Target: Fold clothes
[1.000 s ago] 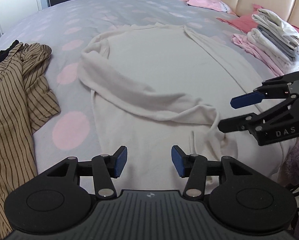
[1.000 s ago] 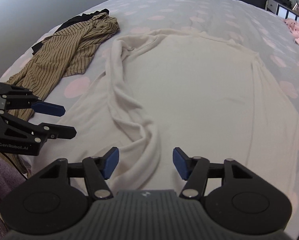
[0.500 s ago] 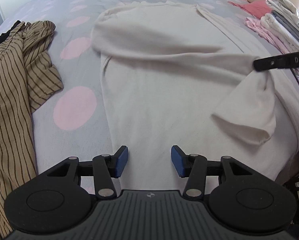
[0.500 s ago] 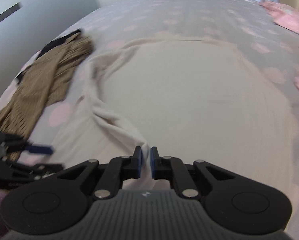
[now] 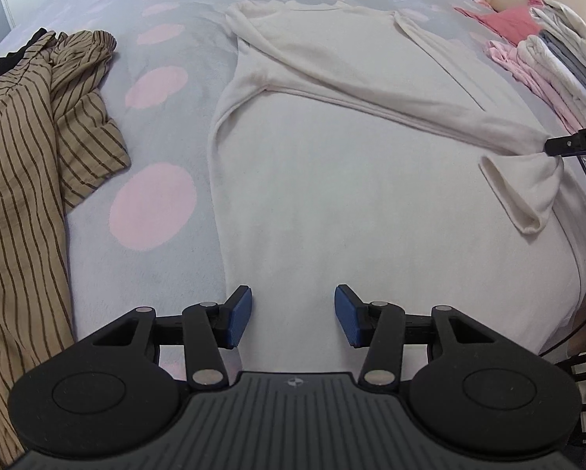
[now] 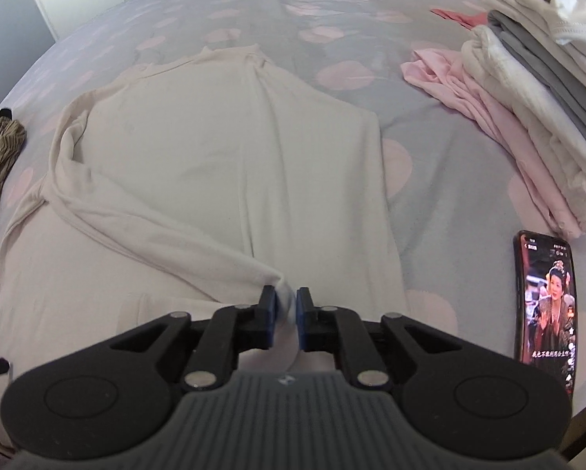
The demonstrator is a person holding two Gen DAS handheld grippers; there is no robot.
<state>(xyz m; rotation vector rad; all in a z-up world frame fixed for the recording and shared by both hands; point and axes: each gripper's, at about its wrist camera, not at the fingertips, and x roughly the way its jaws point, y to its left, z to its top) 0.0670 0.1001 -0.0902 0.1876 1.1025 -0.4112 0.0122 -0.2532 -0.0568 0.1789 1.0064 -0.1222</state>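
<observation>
Your right claw (image 6: 285, 311) pinches the cuff of the cream top (image 5: 332, 180), jaws easing apart, the sleeve (image 6: 155, 231) running diagonally across the body spread on the bed (image 5: 97, 180). Your left claw (image 5: 291, 321) hangs half open and empty over the near hem.

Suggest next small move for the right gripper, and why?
Probably lay the sleeve flat on the white top and let go. The right gripper has the cuff between its jaws, which are opening; the sleeve already stretches across the body. Left gripper hangs open, idle.
</observation>
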